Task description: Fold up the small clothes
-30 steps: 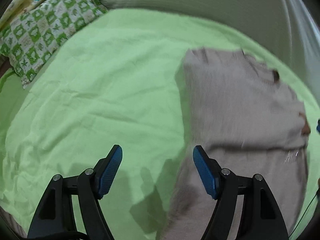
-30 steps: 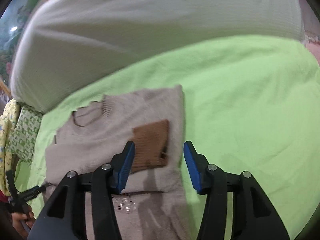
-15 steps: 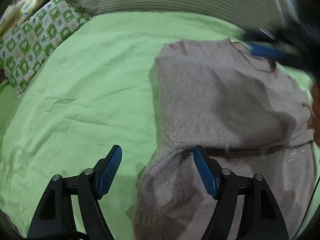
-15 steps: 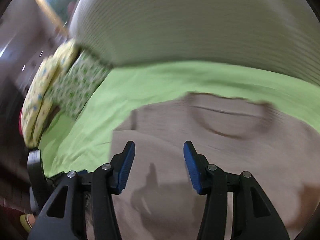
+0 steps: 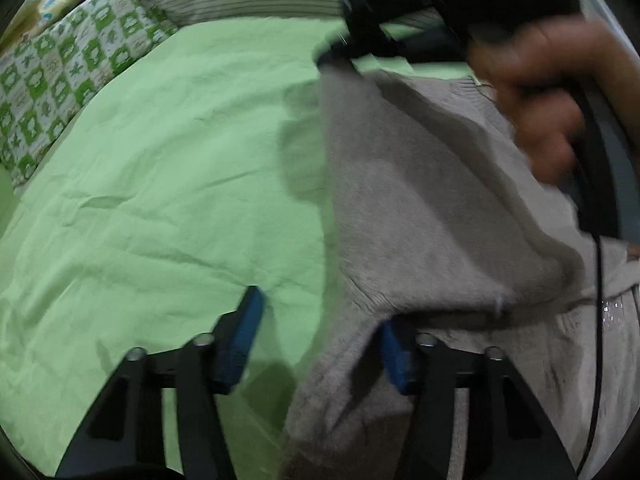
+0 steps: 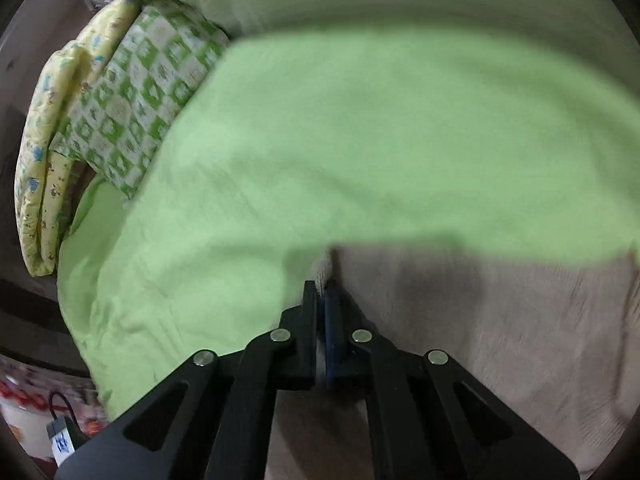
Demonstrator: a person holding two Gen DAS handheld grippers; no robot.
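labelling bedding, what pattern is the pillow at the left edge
Green-and-white checked pillow with small motifs; clearest in the right wrist view.

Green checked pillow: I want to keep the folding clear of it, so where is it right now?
The green checked pillow lies at the upper left of both wrist views, at the far left edge of the green sheet, well apart from the grey sweater.

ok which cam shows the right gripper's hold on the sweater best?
Right wrist view: the right gripper is shut on the sweater edge. Left wrist view shows it only from outside, dark and blurred, beside the hand.
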